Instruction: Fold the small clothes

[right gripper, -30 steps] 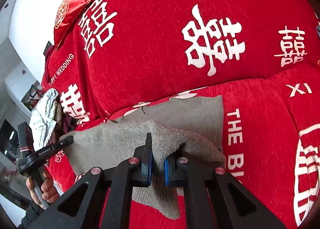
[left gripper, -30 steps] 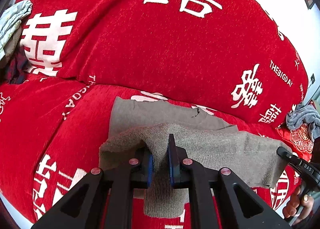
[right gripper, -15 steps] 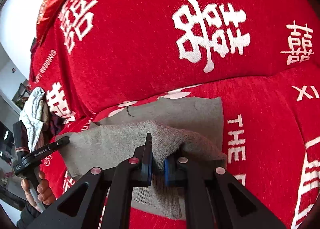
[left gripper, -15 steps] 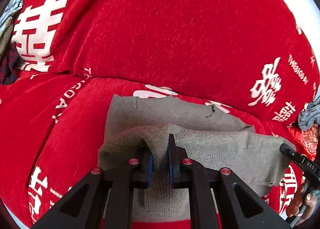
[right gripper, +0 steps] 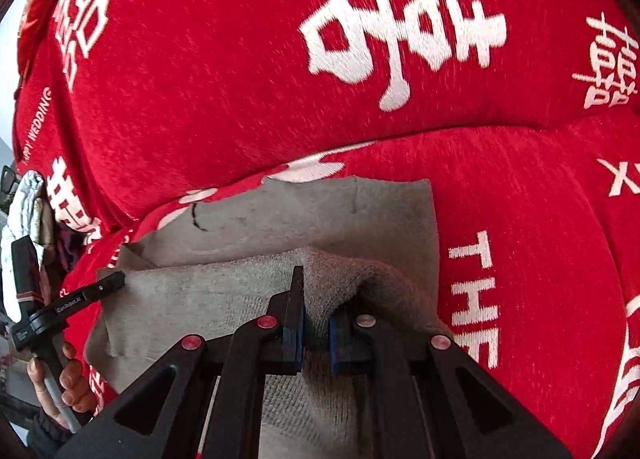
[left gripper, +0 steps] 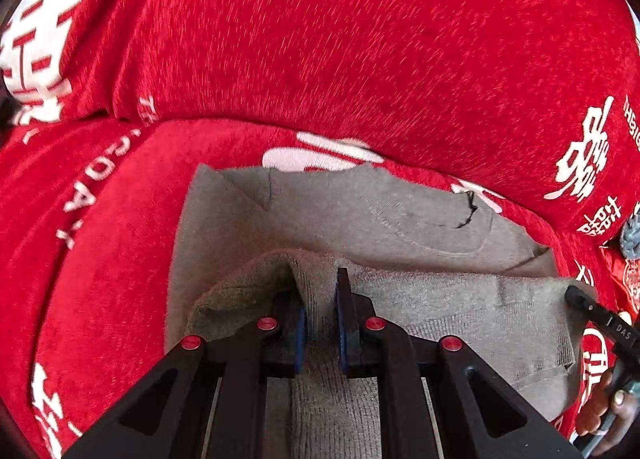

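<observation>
A small grey-brown knit garment lies on the red sofa seat, its near edge lifted and folded over toward the backrest. My left gripper is shut on that lifted edge at its left end. The right gripper pinches the same garment at its right end. Each gripper shows in the other's view: the right one at the far right with a hand under it, the left one at the left with a hand on its handle. The fabric below the jaws is hidden by the gripper bodies.
The sofa wears a red cover with white characters and lettering; its backrest rises just behind the garment. A pale cloth pile sits at the sofa's left end. A grey cloth peeks in at the right edge.
Both grippers have carried the held edge down and toward the backrest. The folded flap now covers more of the lower layer, and the sofa looms larger.
</observation>
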Demonstrator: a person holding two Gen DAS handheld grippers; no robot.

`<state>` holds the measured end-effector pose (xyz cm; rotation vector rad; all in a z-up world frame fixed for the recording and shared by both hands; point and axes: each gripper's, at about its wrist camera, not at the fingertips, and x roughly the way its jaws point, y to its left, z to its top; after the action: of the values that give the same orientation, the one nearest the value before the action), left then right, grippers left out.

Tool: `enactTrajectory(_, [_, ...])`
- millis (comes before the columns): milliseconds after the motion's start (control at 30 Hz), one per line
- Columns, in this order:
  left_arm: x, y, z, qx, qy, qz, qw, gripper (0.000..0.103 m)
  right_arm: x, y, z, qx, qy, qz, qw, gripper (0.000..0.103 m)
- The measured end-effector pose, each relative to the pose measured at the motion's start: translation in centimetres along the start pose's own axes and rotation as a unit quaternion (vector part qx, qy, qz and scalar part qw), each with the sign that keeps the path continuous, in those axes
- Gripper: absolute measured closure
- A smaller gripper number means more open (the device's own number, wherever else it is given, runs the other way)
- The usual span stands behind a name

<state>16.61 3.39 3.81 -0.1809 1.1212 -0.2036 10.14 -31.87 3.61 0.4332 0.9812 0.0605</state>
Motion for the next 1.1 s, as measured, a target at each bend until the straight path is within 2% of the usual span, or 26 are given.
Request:
enactTrajectory(300, [1.0, -0.1, -0.4, 0.012, 0.013, -0.002, 0.9998, 0.089, 1.6, -0.4, -0.7, 0.0, 0.012, -0.012, 1.0, 0.093])
enactTrajectory(333, [1.0, 0.1, -0.3, 0.006, 0.023, -0.009, 0.9997, 0.084, 1.4, -0.3, -0.7, 0.003, 0.013, -0.007, 1.0, 0.09])
enactTrajectory(367, [1.0, 0.3, -0.2, 0.0, 0.029, -0.019, 0.9994, 0.076, 1.1, -0.3, -0.7, 0.007, 0.013, -0.003, 1.0, 0.09])
enactTrajectory(433, [0.3, 1.1, -0.1, -0.021, 0.032, -0.056, 0.9977, 0.024, 0.4, -0.4, -0.7, 0.012, 0.011, 0.008, 1.0, 0.086])
enactTrajectory(467, [-0.3, 1.4, -0.2, -0.03, 0.02, -0.054, 0.9979, 0.016, -0.1, -0.3, -0.8, 0.013, 0.008, 0.012, 1.0, 0.081])
enactTrajectory(500, [-1.2, 1.6, -0.4, -0.036, 0.003, -0.04, 0.9985, 0.012, -0.7, -0.3, -1.1, 0.014, 0.004, 0.014, 1.0, 0.078])
enactTrajectory(567, [-2.4, 1.9, -0.8, -0.033, -0.005, -0.045, 0.9984, 0.012, -1.7, -0.4, -1.7, 0.022, -0.001, 0.025, 0.999, 0.059])
enactTrajectory(633, [-3.4, 2.4, -1.8, -0.037, 0.0, -0.068, 0.997, 0.012, -2.6, -0.4, -2.9, 0.023, -0.003, 0.038, 0.999, 0.053])
enactTrajectory(767, [-4.0, 2.1, -4.5, -0.023, 0.016, -0.08, 0.9964, 0.012, -2.9, 0.0, -4.7, 0.012, 0.011, 0.044, 0.999, 0.053])
enactTrajectory(833, [-3.5, 0.9, -5.5, 0.004, 0.024, -0.067, 0.9975, 0.012, -2.4, 0.2, -5.4, 0.004, 0.021, 0.038, 0.999, 0.054])
enactTrajectory(900, [-3.1, -0.6, -6.0, 0.031, 0.029, -0.049, 0.9979, 0.012, -2.0, 0.5, -5.5, -0.004, 0.026, 0.036, 0.999, 0.062])
enactTrajectory(933, [-2.6, -1.6, -6.1, 0.044, 0.039, -0.047, 0.9972, 0.013, -1.8, 0.7, -5.4, -0.007, 0.03, 0.038, 0.999, 0.074])
enactTrajectory(967, [-2.2, -2.4, -6.1, 0.057, 0.044, -0.045, 0.9964, 0.02, -1.6, 1.0, -5.3, -0.012, 0.036, 0.04, 0.999, 0.088])
enactTrajectory(1033, [-1.7, -3.6, -6.0, 0.08, 0.048, -0.033, 0.9951, 0.072, -1.7, 1.3, -5.0, -0.02, 0.034, 0.04, 0.998, 0.094])
enactTrajectory(1100, [-1.5, -4.0, -5.3, 0.074, 0.056, -0.054, 0.9942, 0.087, -2.2, 1.7, -4.4, -0.03, 0.023, 0.053, 0.998, 0.095])
